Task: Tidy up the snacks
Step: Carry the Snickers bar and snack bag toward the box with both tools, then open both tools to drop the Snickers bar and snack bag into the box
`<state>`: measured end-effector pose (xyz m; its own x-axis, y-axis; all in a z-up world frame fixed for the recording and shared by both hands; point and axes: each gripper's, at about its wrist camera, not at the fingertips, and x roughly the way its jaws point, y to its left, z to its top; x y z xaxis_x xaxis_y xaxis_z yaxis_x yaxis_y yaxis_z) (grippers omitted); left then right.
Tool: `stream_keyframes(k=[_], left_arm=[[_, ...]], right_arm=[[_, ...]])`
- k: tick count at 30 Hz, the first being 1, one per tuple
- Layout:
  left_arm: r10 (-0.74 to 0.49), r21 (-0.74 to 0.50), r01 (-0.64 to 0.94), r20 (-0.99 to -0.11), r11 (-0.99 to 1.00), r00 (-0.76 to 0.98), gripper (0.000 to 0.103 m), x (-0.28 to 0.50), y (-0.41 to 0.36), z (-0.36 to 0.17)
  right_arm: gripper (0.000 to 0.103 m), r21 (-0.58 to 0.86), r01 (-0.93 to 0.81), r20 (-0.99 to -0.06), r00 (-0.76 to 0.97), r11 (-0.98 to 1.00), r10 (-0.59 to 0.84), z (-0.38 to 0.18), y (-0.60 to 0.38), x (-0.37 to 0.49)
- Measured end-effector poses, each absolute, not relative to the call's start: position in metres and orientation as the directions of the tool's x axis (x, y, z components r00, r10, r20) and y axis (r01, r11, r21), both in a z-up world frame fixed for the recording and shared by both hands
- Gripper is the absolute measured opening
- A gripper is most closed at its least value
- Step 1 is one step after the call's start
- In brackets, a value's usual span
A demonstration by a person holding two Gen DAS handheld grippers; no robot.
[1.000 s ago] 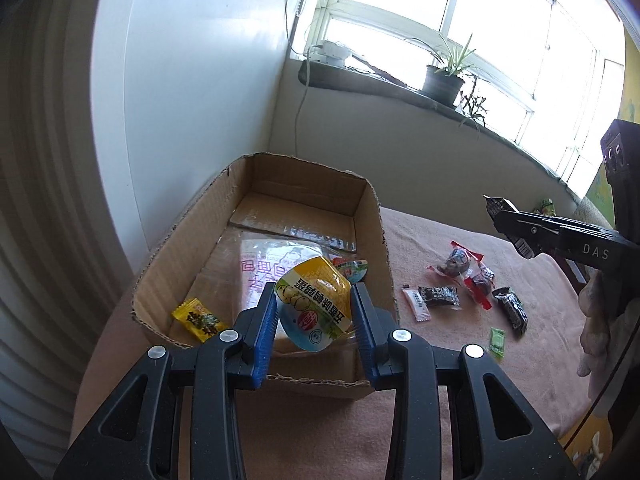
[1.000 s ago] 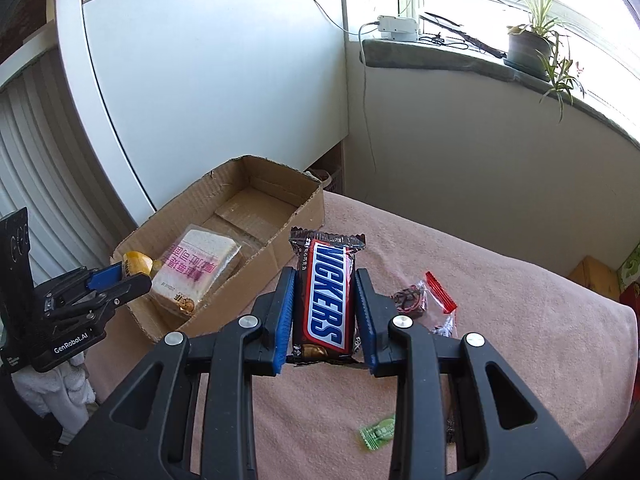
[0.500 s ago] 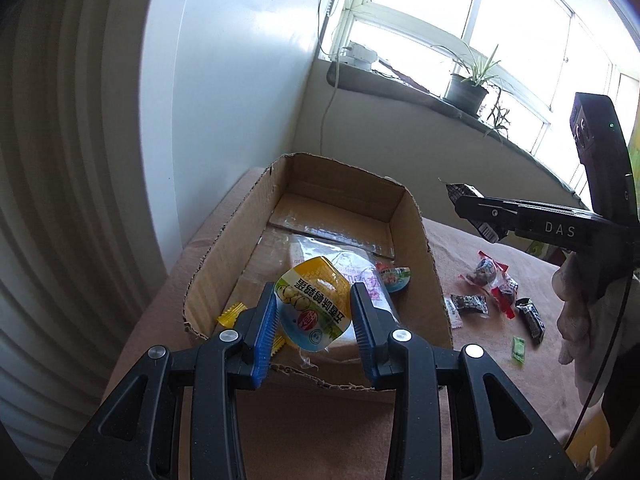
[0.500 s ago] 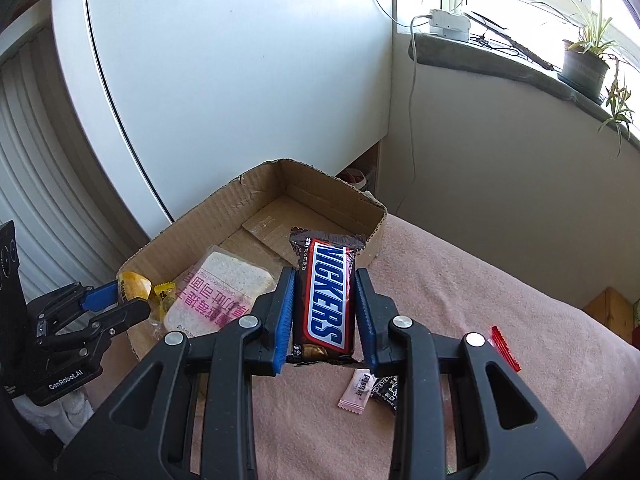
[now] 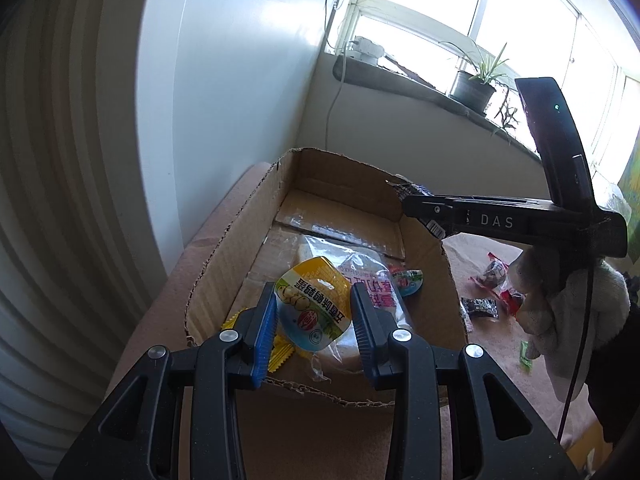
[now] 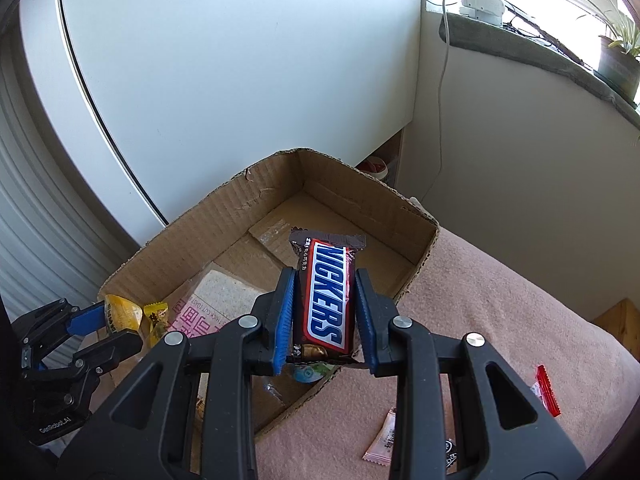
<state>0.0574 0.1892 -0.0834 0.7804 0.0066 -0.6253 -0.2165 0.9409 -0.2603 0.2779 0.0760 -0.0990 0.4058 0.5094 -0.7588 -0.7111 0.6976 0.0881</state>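
the left gripper is clamping a yellow snack pouch above the near end of the cardboard box, over the bagged bread lying inside. further right, the right gripper is pinching a snickers bar upright over the box's right side.

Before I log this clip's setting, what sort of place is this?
Probably a room in a home, not a lab: a potted plant on a sunlit windowsill, and a cardboard box of snacks on a surface covered by a pink blanket.
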Motion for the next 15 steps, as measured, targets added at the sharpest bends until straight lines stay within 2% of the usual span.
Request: stream_keyframes(k=[15], left_arm=[[0.022, -0.240, -0.225, -0.634, 0.944, 0.773, 0.039, 0.0592, 0.1865, -0.0815]], right_arm=[[0.032, 0.095, -0.719, -0.767, 0.387, 0.688, 0.511, -0.1065, 0.0863, 0.2805]])
